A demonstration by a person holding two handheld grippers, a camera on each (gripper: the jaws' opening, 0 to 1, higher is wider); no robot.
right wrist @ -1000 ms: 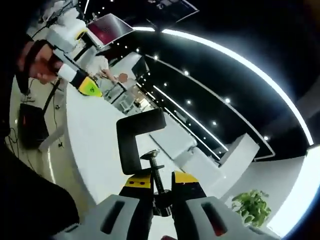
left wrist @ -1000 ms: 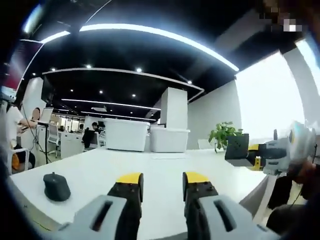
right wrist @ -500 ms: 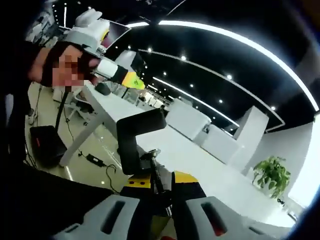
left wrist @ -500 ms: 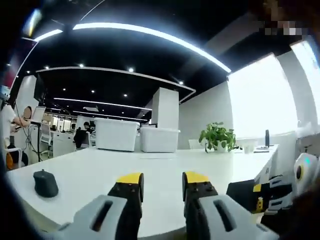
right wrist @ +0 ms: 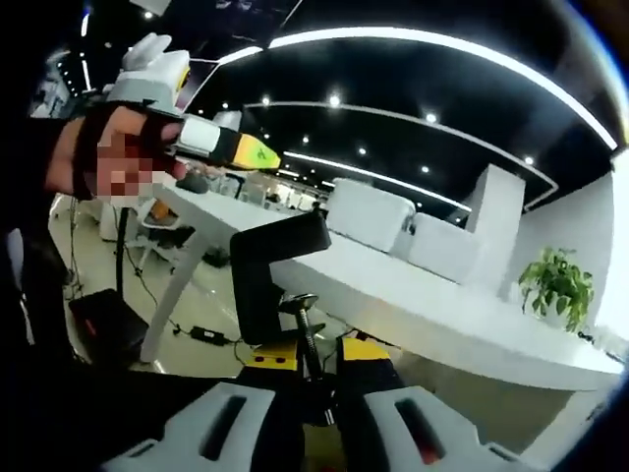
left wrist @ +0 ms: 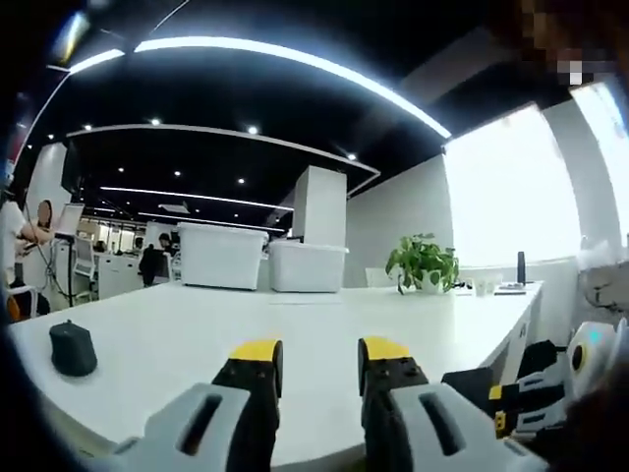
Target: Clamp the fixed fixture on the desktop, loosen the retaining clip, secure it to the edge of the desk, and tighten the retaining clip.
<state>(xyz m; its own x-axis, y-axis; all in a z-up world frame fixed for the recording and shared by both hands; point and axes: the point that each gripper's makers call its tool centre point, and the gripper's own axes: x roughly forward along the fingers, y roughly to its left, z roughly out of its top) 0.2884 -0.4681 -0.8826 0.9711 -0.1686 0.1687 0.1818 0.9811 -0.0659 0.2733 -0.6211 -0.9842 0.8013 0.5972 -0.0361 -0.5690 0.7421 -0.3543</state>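
Observation:
The black C-shaped clamp fixture (right wrist: pixel 263 277) stands upright between my right gripper's (right wrist: pixel 314 360) yellow-tipped jaws, which are shut on its threaded screw (right wrist: pixel 306 332). It hangs off the white desk's edge (right wrist: pixel 393 307), apart from it, with floor below. In the left gripper view the same clamp (left wrist: pixel 470 385) and the right gripper (left wrist: pixel 536 393) sit low at the right, beside the desk's near corner. My left gripper (left wrist: pixel 319 352) is open over the desk top (left wrist: pixel 197 339), holding nothing. It also appears at the upper left of the right gripper view as the left gripper (right wrist: pixel 224 147) in a gloved hand (right wrist: pixel 108 157).
A black mouse (left wrist: pixel 72 349) lies on the desk at the left. Two white bins (left wrist: pixel 221 268) and a potted plant (left wrist: pixel 423 264) stand at the far side. A black box (right wrist: pixel 103 315) and cables lie on the floor under the desk. People sit at far desks.
The right gripper with the clamp has dropped from desk-top height to beside the desk's edge and levelled out. The left gripper's view shifted slightly; its jaws stay open.

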